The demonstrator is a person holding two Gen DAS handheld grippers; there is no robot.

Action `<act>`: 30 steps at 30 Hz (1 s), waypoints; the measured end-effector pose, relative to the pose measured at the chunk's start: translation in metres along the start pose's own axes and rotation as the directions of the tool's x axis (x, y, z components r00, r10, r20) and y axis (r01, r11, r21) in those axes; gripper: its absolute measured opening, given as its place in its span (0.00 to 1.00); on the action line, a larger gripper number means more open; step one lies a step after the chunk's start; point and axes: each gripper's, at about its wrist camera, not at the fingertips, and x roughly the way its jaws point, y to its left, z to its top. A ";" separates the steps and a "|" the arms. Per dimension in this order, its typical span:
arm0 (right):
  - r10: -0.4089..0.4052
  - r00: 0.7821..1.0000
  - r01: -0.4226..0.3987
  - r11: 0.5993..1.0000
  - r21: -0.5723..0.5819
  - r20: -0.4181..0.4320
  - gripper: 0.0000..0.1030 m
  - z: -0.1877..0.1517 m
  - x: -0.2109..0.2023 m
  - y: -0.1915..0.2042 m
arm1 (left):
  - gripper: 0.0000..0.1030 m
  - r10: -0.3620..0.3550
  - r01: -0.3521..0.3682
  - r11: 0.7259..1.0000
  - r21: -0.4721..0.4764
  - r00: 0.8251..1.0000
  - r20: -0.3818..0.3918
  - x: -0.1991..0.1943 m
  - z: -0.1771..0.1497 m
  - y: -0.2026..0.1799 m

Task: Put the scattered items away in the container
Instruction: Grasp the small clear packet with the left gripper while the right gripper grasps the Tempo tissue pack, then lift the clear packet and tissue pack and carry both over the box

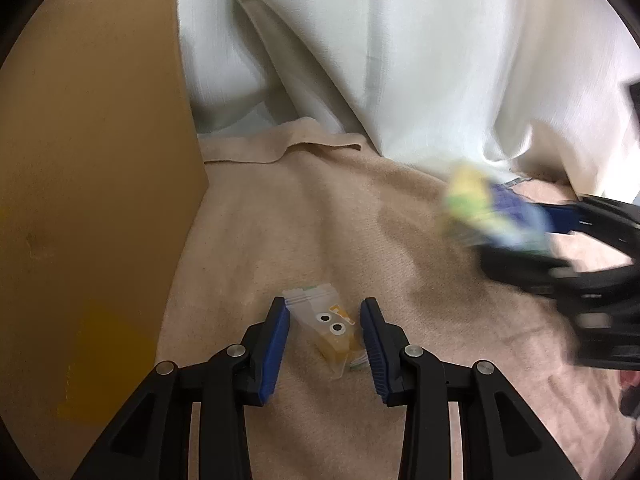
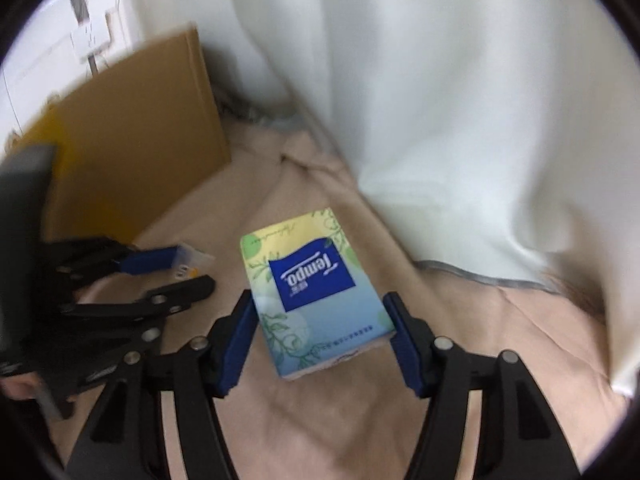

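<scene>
While clamped, green-yellow tissue pack (image 2: 316, 296), blue label

The left gripper (image 1: 325, 312) hangs low over a beige blanket (image 1: 320, 224), its blue-padded jaws spread wide on either side of a small clear packet (image 1: 325, 330). The packet, printed with yellow and two cartoon eyes, lies flat on the blanket between the jaws, touching neither. To the left stands a brown cardboard box (image 1: 92, 184), its side wall rising tall, a yellow patch low on it. At far right the right gripper (image 1: 504, 216), blurred, clasps a blue, green and yellow tissue pack (image 1: 476, 204) above the blanket. White curtains (image 1: 400, 52) drape down behind, their hems meeting the blanket's folded edge.
</scene>
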 end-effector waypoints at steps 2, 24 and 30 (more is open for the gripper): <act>-0.040 0.999 0.040 0.997 0.062 0.010 0.65 -0.012 -0.027 -0.001 | 0.37 -0.005 0.005 1.000 0.011 1.000 0.002 -0.002 -0.001 0.001; -0.098 0.994 0.078 0.952 0.297 0.054 0.65 -0.064 -0.053 -0.038 | 0.21 -0.010 0.011 1.000 -0.017 0.997 0.078 -0.035 0.001 -0.014; -0.093 0.995 0.077 0.949 0.307 0.039 0.65 -0.074 -0.058 -0.044 | 0.21 0.024 -0.025 0.999 0.023 0.999 0.044 -0.017 -0.008 -0.023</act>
